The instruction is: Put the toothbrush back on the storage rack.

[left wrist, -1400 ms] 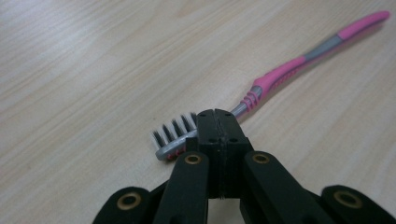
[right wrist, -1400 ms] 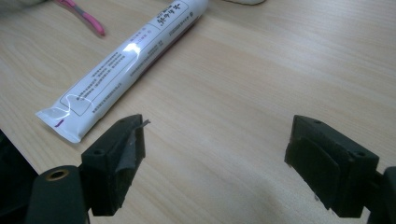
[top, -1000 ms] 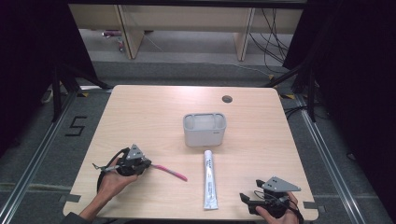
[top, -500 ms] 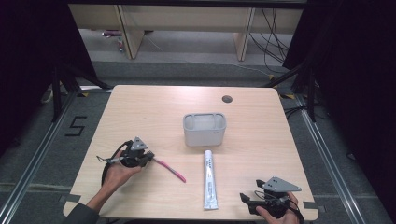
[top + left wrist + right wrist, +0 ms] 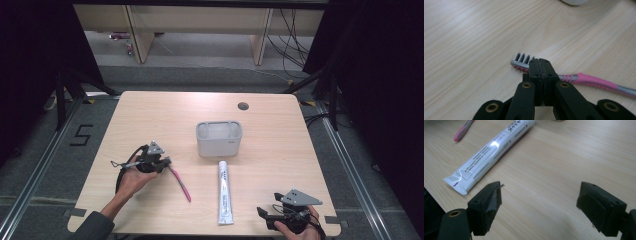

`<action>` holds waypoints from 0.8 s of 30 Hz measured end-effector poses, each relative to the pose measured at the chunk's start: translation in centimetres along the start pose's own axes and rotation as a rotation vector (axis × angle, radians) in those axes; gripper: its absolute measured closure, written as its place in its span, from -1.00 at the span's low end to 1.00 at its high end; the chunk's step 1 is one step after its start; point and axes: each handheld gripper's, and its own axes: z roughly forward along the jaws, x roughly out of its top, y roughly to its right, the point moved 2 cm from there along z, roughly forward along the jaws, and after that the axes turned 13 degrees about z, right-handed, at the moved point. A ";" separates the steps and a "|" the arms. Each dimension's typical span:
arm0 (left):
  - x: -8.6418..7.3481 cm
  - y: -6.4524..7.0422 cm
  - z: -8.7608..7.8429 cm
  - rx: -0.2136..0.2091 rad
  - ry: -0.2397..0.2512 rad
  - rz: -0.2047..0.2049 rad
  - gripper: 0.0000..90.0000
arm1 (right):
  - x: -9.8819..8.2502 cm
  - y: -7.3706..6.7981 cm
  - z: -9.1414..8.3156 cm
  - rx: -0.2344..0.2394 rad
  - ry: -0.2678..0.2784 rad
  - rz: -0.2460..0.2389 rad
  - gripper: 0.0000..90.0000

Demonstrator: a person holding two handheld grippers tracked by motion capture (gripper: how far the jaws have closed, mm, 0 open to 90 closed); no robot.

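1. The table (image 5: 150, 115) — one pale wooden top with a small dark cable hole (image 5: 243, 106) near its far edge. The lift should go straight up off this surface, so the trailing handle does not drag or swing.

2. One grey holder cup (image 5: 219, 138) stands upright near the middle of the table, opening upward. It is the likely place for the brush, so I would tip the toothbrush toward upright only once it is above the rim.

3. One white toothpaste tube (image 5: 225, 191) lies flat just on the near side of the cup, apart from it and untouched.

4. Two grippers. The left gripper (image 5: 540, 72) has its jaws pressed together on the neck of the toothbrush, right behind the bristles. That is an end grip, so the long handle may droop; a firm squeeze and a slow lift suit it. The right gripper (image 5: 539, 200) rests at the near right corner, its jaws spread wide around nothing, the tube's crimped end just ahead of it.

5. One pink toothbrush (image 5: 179, 181) — it lies on the table left of the tube, head in the left gripper, handle pointing toward the near edge.
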 end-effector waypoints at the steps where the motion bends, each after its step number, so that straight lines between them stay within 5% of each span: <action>1: 0.2 0.0 0.1 -0.003 -0.004 0.004 0.97 | 0.0 0.0 0.0 0.000 0.001 -0.002 -0.56; 24: 2.8 1.0 2.3 -0.021 -0.006 0.006 0.94 | 0.0 0.0 0.0 0.002 0.000 -0.003 -0.56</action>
